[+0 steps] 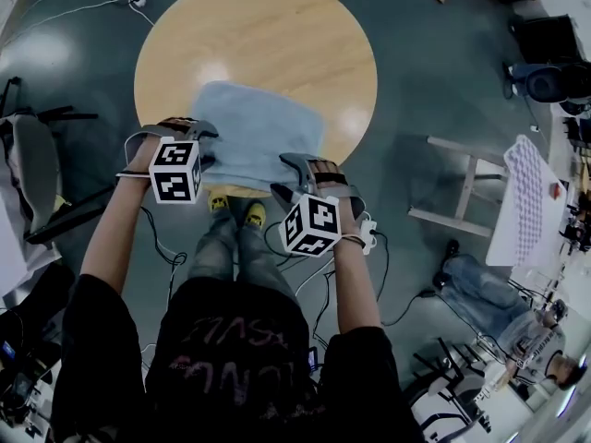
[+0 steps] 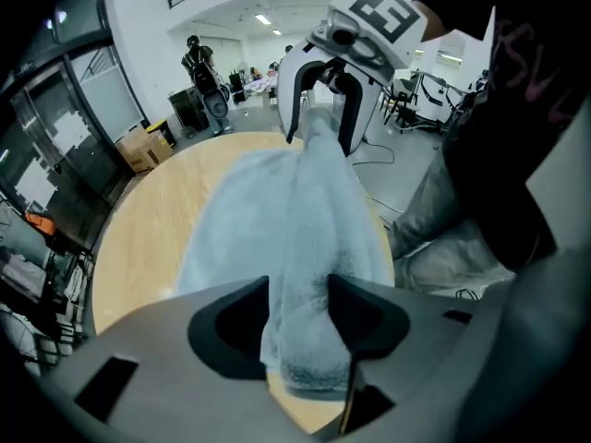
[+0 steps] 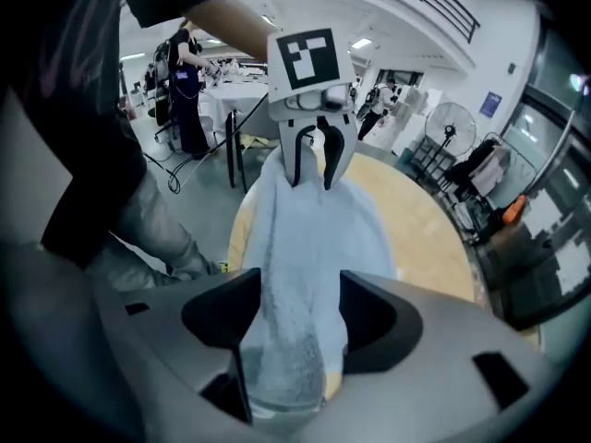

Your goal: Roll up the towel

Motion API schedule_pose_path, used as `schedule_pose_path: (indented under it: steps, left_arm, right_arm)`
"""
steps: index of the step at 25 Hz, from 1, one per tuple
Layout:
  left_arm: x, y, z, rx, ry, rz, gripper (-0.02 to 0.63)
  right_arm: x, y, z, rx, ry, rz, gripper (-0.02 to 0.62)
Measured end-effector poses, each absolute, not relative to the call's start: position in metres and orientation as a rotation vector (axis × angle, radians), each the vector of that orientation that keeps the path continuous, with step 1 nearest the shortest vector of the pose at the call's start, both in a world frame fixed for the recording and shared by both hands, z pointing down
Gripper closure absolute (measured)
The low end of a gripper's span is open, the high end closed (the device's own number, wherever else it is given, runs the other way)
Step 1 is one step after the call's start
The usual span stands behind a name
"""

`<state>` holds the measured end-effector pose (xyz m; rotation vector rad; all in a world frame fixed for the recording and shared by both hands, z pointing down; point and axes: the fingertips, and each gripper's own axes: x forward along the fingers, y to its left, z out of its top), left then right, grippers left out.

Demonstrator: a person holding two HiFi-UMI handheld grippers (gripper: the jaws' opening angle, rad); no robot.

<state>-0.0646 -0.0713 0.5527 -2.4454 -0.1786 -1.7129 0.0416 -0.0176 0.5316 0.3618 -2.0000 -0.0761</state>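
Observation:
A light blue towel [image 1: 254,132] lies on the near part of a round wooden table [image 1: 277,26]. Its near edge is bunched into a thick fold that hangs slightly over the table's rim. My left gripper [image 1: 208,146] stands at the fold's left end and my right gripper [image 1: 282,175] at its right end. In the left gripper view the fold [image 2: 309,210] runs between my left gripper's [image 2: 297,293] jaws to the right gripper [image 2: 321,127] opposite. In the right gripper view the towel [image 3: 314,229] passes loosely between the wide jaws of my right gripper [image 3: 300,289], and the left gripper [image 3: 312,169] faces it. Both are open.
My legs and yellow shoes [image 1: 235,212] are under the table's near rim. A wooden stool [image 1: 462,192] stands to the right and a black chair [image 1: 37,173] to the left. Cables [image 1: 305,266] trail on the floor. A seated person [image 1: 517,330] is at lower right.

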Motion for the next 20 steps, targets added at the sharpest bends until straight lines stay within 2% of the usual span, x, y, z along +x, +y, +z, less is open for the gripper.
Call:
schedule_pose_path:
  steps: [6, 14, 17, 20]
  left_arm:
    - [-0.064, -0.071, 0.554, -2.459, -0.151, -1.714, 0.394]
    - [-0.07, -0.08, 0.529, -2.445, -0.035, -1.635, 0.398]
    - [-0.077, -0.073, 0.505, -2.417, 0.038, -1.567, 0.437]
    - [-0.077, -0.042, 0.493, -2.37, 0.001, -1.535, 0.445]
  right_arm:
    - [0.027, -0.009, 0.539, 0.36, -1.967, -0.163, 0.314]
    - [0.022, -0.016, 0.573, 0.28, -1.959, 0.05, 0.421]
    - [0.022, -0.017, 0.573, 0.266, -1.972, 0.116, 0.436]
    - [0.023, -0.015, 0.573, 0.263, -1.973, 0.133, 0.439]
